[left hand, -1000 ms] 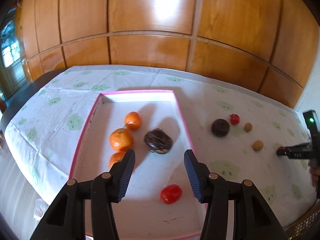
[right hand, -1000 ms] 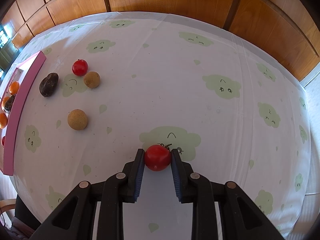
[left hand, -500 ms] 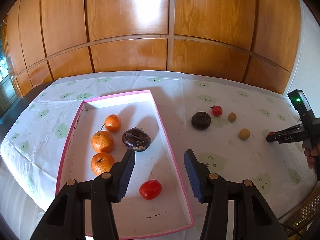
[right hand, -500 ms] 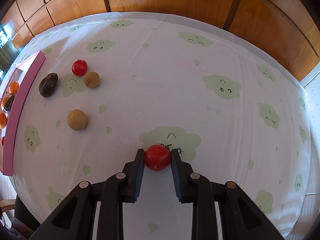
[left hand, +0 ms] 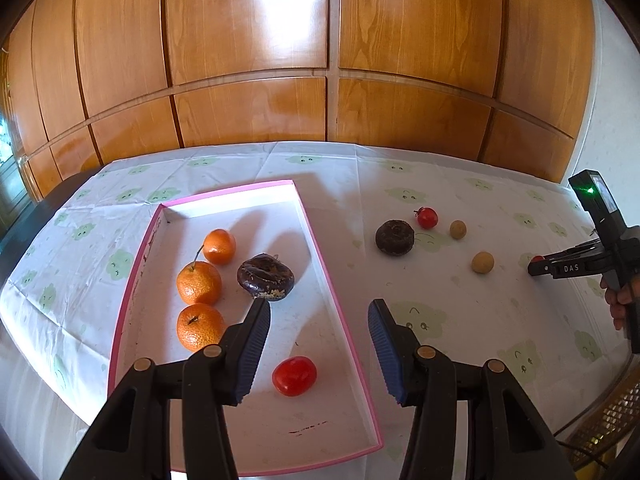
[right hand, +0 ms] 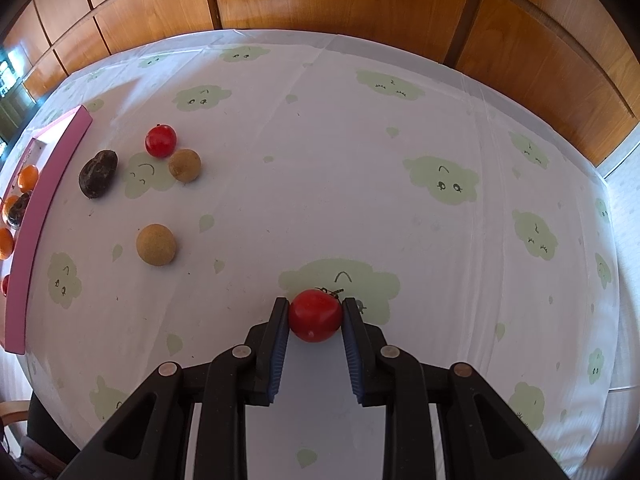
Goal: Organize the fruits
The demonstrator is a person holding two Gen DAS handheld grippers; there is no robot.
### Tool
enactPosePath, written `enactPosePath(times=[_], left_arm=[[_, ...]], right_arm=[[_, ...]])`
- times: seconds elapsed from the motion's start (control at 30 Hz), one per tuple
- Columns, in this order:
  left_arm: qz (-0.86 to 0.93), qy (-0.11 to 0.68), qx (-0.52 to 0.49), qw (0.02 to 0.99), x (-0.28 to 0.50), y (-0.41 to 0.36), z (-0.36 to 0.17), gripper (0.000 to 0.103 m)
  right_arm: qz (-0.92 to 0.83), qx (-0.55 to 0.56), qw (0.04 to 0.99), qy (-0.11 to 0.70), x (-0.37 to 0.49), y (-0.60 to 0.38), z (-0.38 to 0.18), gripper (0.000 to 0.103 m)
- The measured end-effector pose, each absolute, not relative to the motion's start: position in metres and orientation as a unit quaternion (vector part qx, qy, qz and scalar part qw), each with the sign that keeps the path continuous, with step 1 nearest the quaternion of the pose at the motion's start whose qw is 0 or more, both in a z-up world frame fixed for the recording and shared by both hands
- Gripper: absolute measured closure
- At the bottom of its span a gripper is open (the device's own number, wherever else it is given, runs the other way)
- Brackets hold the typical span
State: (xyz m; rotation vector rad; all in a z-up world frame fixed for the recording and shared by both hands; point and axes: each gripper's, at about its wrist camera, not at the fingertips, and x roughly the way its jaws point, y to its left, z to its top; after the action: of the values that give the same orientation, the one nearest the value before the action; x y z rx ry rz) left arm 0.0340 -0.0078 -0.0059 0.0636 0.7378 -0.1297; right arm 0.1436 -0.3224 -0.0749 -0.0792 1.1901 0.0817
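My right gripper (right hand: 315,312) is shut on a red tomato (right hand: 315,314) just above the tablecloth. It also shows in the left wrist view (left hand: 536,266) at the far right. My left gripper (left hand: 319,344) is open and empty above the pink-rimmed tray (left hand: 332,300). The tray holds three oranges (left hand: 199,282), a dark fruit (left hand: 265,276) and a red tomato (left hand: 294,375). On the cloth right of the tray lie another dark fruit (left hand: 394,237), a small red tomato (left hand: 427,217) and two tan round fruits (left hand: 482,262).
The table has a white cloth with green cloud prints (right hand: 440,180). A wooden panelled wall (left hand: 320,60) stands behind it. The tray's pink side (right hand: 40,208) shows at the left in the right wrist view, beside the loose fruits (right hand: 156,244).
My left gripper has drawn back and turned right, so the tray sits further left in its view. My right gripper stays still, shut on the tomato.
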Motion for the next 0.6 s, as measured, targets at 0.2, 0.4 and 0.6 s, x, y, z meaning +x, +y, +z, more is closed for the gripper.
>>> enactPosePath(times=[0.2,0.4,0.6], left_arm=[[-0.062,0.361,0.03,0.93,0.033,-0.009,-0.006,0.051],[-0.063,0.362,0.03,0.929,0.033,-0.008,-0.007,0.051],[-0.062,0.363,0.028,0.929,0.033,-0.005,-0.007,0.051]], right_arm=[[0.038,-0.033,0.829,0.556,0.141,-0.324,-0.074,0.077],[0.044,-0.028,0.834,0.55,0.139,-0.325,-0.069,0.077],[0.056,-0.024,0.838,0.542,0.136,-0.319,-0.059,0.077]])
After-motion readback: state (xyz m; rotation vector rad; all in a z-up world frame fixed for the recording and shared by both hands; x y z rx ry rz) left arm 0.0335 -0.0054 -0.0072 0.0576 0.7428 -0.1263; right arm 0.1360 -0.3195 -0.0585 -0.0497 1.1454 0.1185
